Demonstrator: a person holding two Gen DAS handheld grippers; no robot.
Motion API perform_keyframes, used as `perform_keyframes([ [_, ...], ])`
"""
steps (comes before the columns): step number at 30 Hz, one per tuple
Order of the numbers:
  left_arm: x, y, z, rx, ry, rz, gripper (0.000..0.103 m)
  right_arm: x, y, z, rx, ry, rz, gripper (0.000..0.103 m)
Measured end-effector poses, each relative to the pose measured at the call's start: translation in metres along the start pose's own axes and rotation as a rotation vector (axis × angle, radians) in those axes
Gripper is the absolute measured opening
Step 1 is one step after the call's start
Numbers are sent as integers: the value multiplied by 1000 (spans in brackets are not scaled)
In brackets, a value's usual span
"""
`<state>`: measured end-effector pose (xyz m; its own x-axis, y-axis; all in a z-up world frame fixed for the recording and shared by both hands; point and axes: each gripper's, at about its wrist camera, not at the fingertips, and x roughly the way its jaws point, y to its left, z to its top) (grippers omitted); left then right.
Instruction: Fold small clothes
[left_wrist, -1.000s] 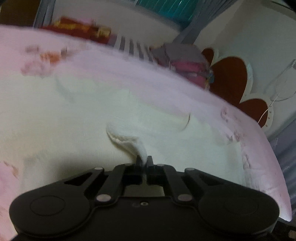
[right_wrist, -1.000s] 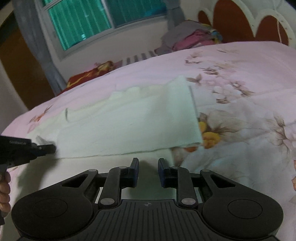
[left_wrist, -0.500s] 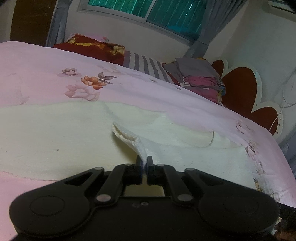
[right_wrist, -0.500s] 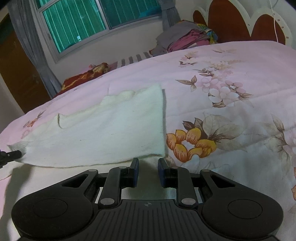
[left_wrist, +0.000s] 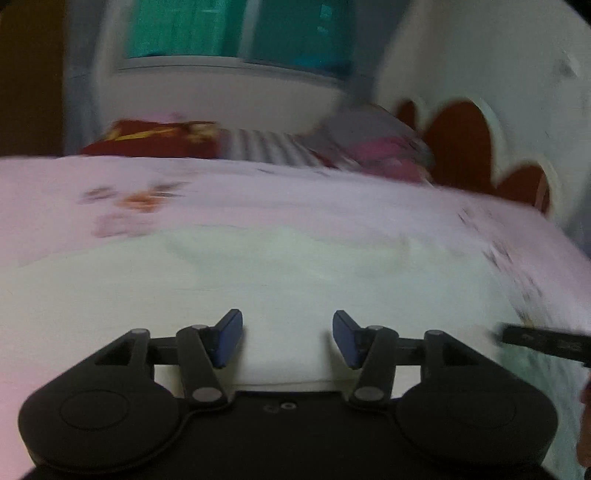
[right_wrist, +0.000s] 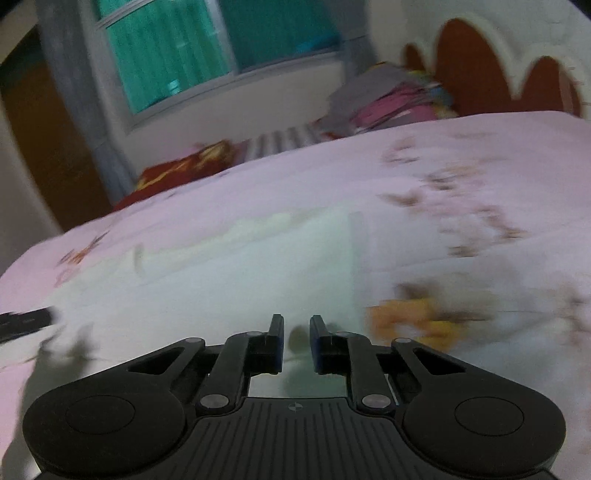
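Left gripper (left_wrist: 287, 339) spread, jaws just opened, nothing between. Right gripper (right_wrist: 296, 341) narrowly parted, just closing, empty. Cream garment (right_wrist: 236, 280) flat on the pink floral bedspread (right_wrist: 461, 177). Beyond: stacked clothes (right_wrist: 388, 99), red cushion (left_wrist: 155, 142), headboard (left_wrist: 461, 147).

Cream garment (right_wrist: 240, 273), pink floral bedspread (right_wrist: 443, 166)
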<state>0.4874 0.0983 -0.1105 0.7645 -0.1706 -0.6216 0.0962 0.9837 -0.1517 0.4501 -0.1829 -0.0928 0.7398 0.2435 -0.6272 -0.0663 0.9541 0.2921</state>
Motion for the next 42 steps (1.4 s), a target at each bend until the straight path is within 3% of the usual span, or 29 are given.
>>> perform_keyframes([
  [2, 14, -8, -4, 7, 38, 5, 53, 12, 21, -3, -46, 26, 47, 16],
  [5, 14, 15, -12, -9, 33, 81, 54, 20, 32, -8, -101, 50, 60, 16],
  [6, 13, 29, -15, -21, 42, 98, 53, 17, 22, -7, -88, 42, 30, 16],
  [7, 10, 38, -17, -30, 34, 89, 53, 12, 4, -4, -59, 30, -56, 16],
  [8, 8, 44, -17, -34, 35, 80, 53, 7, -14, -3, -24, 21, -109, 7],
  [9, 8, 44, -15, -30, 40, 78, 53, 2, -34, 0, 26, 8, -118, 2],
  [11, 7, 38, -9, -30, 27, 75, 55, -2, -39, 5, 18, -5, -120, 2],
  [13, 16, 25, -2, -25, 18, 48, 57, -2, -26, 11, -16, -33, -76, 2],
  [16, 35, 8, 7, 0, 34, 32, 57, 22, 7, 16, -50, 4, 13, 2],
  [20, 48, 25, 18, -6, 37, 78, 57, 53, 32, 20, -142, 42, 78, 2],
  [23, 49, 43, 17, -22, 50, 76, 56, 62, 9, 39, -133, 17, -23, 2],
  [25, 51, 43, 17, 9, 51, 89, 56, 75, -26, 62, -45, 12, -123, 1],
  [29, 52, 37, 20, 12, 49, 107, 56, 95, -54, 88, -16, 38, -132, 1],
  [32, 39, 34, 21, -12, 2, 81, 56, 88, -48, 90, -50, 49, -144, 2],
  [34, 38, 30, 17, 11, 14, 66, 56, 68, -46, 83, -58, 18, -131, 2],
  [37, 40, 30, 6, 36, 50, 65, 55, 68, -43, 64, -74, 93, -136, 1],
  [42, 15, 27, 2, 9, 5, 54, 62, 19, -32, 44, -86, 66, -123, 2],
])
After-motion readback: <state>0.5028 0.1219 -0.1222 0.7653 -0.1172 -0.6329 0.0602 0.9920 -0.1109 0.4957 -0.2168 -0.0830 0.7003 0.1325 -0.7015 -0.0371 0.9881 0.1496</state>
